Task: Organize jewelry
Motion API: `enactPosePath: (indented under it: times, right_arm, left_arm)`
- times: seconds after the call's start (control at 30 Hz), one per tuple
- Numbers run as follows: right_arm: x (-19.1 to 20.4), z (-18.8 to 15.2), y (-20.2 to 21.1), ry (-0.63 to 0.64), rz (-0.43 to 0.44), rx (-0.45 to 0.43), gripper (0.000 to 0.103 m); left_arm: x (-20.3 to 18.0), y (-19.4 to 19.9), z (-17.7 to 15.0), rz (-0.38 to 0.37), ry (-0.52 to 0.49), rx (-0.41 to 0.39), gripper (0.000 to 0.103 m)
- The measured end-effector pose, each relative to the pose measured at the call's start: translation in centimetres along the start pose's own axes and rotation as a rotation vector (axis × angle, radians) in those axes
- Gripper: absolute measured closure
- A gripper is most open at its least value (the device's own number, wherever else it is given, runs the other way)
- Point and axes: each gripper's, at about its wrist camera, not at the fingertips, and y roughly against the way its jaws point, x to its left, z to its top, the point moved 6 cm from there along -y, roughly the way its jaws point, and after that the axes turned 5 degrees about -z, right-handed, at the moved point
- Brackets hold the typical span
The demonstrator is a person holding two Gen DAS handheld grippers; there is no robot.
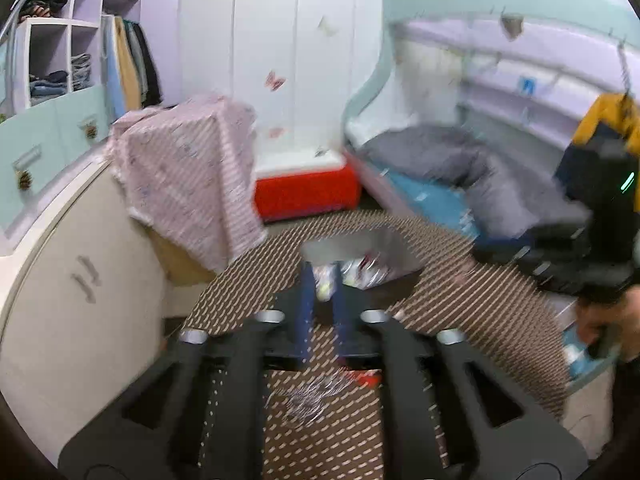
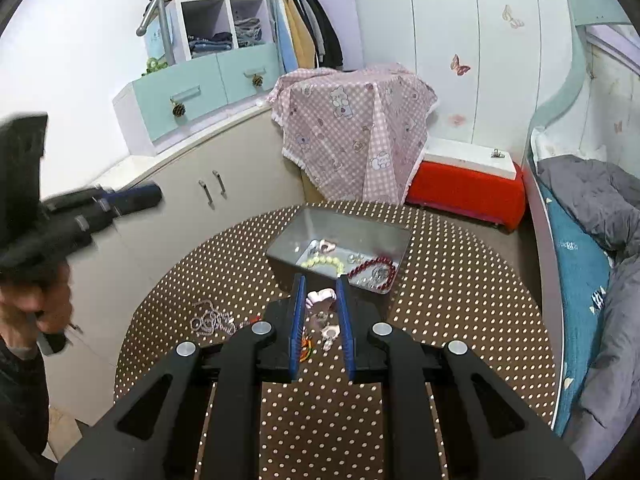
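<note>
right gripper (image 2: 322, 284): blue pads are seen with a narrow gap between them, pinching a small pale pink-and-white trinket (image 2: 320, 298); its exact kind cannot be told. it is held above a round table (image 2: 460, 320) covered in brown cloth with regular cream dots. left gripper (image 1: 322, 276): strongly blurred in its own view; the two blue fingers (image 1: 306, 304) are seen standing apart with nothing pressed between them. in the right view it is seen from the side (image 2: 132, 198), raised off to the left of the table, gripped by a hand (image 2: 40, 304). jewelry: an open box (image 2: 340, 232) of shiny grey metal, rectangular, is set on the far half of the table; inside are laid a strand of pale yellow-green round beads (image 2: 322, 262), a dark red bead bracelet (image 2: 370, 266) and small glinting silvery bits. a tangled silvery chain (image 2: 212, 320) is left on the cloth, near the front left of the box, apart from it. a small orange-and-green piece (image 2: 306, 348) is seen just below the right gripper's pads.
</note>
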Motion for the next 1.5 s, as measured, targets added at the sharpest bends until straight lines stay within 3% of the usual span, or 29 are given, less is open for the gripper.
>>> enactPosePath:
  times: [0.03, 0.13, 0.27, 0.4, 0.47, 0.53, 0.8, 1.0, 1.07, 1.1, 1.13, 1.17, 1.2, 1.3, 1.37, 1.43, 1.47, 1.5]
  right_arm:
    - [-0.1, -0.5, -0.2, -0.003, 0.004, 0.009, 0.089]
    - [0.0, -1.8, -1.3, -0.019, 0.012, 0.044, 0.089]
    - [-0.2, -2.7, -1.6, -0.034, 0.019, 0.062, 0.089]
    - [-0.4, -2.9, -1.6, -0.04, 0.013, 0.067, 0.089]
    - [-0.5, -2.8, -1.6, -0.042, 0.01, 0.067, 0.089]
    - [-0.5, -2.7, -1.6, -0.041, 0.012, 0.065, 0.089]
    - [-0.7, -0.6, -0.5, -0.02, 0.014, 0.022, 0.089]
    - [-0.6, 1.3, 0.8, -0.005, 0.012, -0.023, 0.089]
    - [-0.5, 1.2, 0.7, -0.004, 0.014, -0.021, 0.089]
    - [-0.5, 1.0, 0.6, -0.004, 0.015, -0.017, 0.089]
    - [-0.4, 0.7, 0.3, -0.006, 0.019, -0.009, 0.089]
    - [-0.3, 0.6, 0.2, -0.008, 0.02, -0.005, 0.089]
    - [-0.3, 0.3, -0.1, -0.009, 0.021, 0.002, 0.089]
    - [-0.1, -0.2, -0.5, -0.01, 0.024, 0.019, 0.089]
    - [-0.1, -0.2, -0.6, -0.015, 0.026, 0.021, 0.089]
    - [-0.1, -0.2, -0.6, -0.017, 0.025, 0.022, 0.089]
    - [-0.1, -0.3, -0.6, -0.017, 0.024, 0.023, 0.089]
    - [-0.1, -0.4, -0.7, -0.018, 0.024, 0.024, 0.089]
  left_arm:
    - [0.3, -0.8, -1.3, 0.017, 0.014, 0.017, 0.011]
    - [1.0, -3.5, -5.4, 0.002, 0.074, 0.1, 0.011]
    - [1.2, -7.0, -9.6, 0.021, 0.078, 0.202, 0.013]
    - [0.7, -9.3, -11.6, 0.008, 0.054, 0.278, 0.047]
    - [0.5, -9.2, -11.2, -0.038, 0.055, 0.272, 0.082]
    - [0.7, -9.3, -11.0, -0.056, 0.063, 0.282, 0.097]
    - [0.5, -6.1, -7.6, -0.121, 0.085, 0.192, 0.1]
    - [1.1, -4.7, -5.3, -0.087, 0.061, 0.143, 0.1]
    - [0.9, -4.8, -6.0, -0.072, 0.053, 0.157, 0.098]
    - [0.7, -5.3, -6.8, -0.056, 0.042, 0.183, 0.09]
    - [0.7, -5.6, -7.2, -0.045, 0.034, 0.195, 0.053]
    - [0.7, -6.0, -7.8, -0.025, 0.027, 0.205, 0.027]
    - [0.7, -6.1, -8.1, 0.005, 0.026, 0.181, 0.013]
    - [0.8, -7.1, -9.3, 0.005, 0.05, 0.2, 0.013]
    - [1.0, -8.1, -10.0, 0.014, 0.041, 0.221, 0.023]
    - [0.8, -9.5, -11.0, -0.01, 0.033, 0.273, 0.055]
    - [0.6, -9.7, -11.1, -0.021, 0.029, 0.28, 0.056]
    - [0.5, -9.7, -10.9, -0.04, 0.028, 0.278, 0.081]
